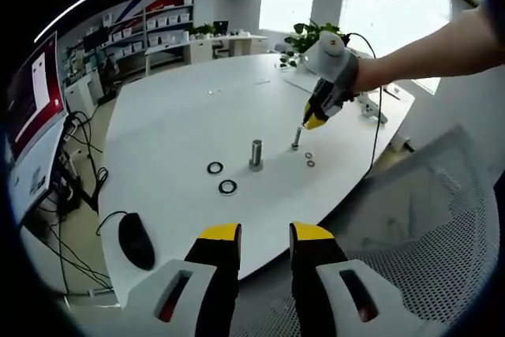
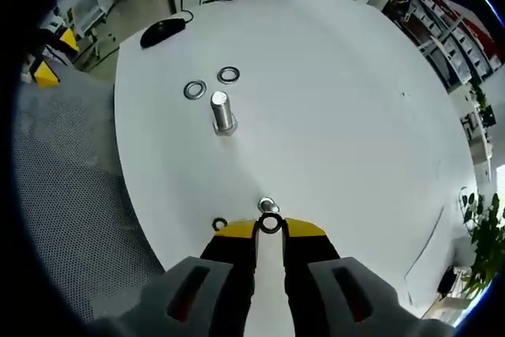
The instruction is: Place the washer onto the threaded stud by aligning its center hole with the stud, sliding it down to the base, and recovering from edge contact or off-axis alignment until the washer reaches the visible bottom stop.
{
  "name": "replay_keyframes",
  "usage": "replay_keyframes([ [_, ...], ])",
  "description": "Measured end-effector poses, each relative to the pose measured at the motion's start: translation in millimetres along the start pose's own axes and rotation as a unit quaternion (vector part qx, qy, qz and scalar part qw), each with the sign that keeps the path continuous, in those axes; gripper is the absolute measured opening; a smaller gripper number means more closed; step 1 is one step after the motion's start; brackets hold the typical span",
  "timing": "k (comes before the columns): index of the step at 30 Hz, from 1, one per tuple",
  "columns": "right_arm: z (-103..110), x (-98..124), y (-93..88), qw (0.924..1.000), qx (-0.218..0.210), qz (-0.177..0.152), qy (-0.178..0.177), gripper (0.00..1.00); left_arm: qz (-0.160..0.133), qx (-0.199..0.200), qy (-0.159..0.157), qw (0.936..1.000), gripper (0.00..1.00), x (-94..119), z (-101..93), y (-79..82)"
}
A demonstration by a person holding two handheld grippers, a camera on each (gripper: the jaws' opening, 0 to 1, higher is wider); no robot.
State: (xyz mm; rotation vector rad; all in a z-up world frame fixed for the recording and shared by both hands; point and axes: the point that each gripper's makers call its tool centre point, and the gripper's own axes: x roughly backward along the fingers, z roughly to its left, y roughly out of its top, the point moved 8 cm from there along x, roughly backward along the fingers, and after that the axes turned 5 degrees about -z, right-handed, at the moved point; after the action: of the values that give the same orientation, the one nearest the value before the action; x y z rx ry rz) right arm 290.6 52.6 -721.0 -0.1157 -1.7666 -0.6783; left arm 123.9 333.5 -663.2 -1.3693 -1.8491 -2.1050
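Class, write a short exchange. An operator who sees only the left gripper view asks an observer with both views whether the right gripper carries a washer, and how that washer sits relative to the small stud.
Operator: In the left gripper view, the right gripper hangs over the small stud. Is it carrying anything?
Observer: Yes. The right gripper view shows a small washer pinched between its jaw tips.
Operator: Is the hole over the stud?
Observer: Not yet. The stud's top shows just beyond the washer, not through its hole.
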Motion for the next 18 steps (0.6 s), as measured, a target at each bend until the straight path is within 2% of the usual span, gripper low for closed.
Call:
replay_keyframes([
  [4,0.5,-3.7,2.8,0.9996,0.026,0.002,-0.007,0.14,-0.001,0.001,0.002,1.0,0.22,0.3,0.4,0.0],
  [18,-1.6,-14.3,1.5,0.9997,0.022,0.013,-0.002,0.14,-0.002,0.001,0.004,1.0,0.22,-0.1,0.5,-0.2],
])
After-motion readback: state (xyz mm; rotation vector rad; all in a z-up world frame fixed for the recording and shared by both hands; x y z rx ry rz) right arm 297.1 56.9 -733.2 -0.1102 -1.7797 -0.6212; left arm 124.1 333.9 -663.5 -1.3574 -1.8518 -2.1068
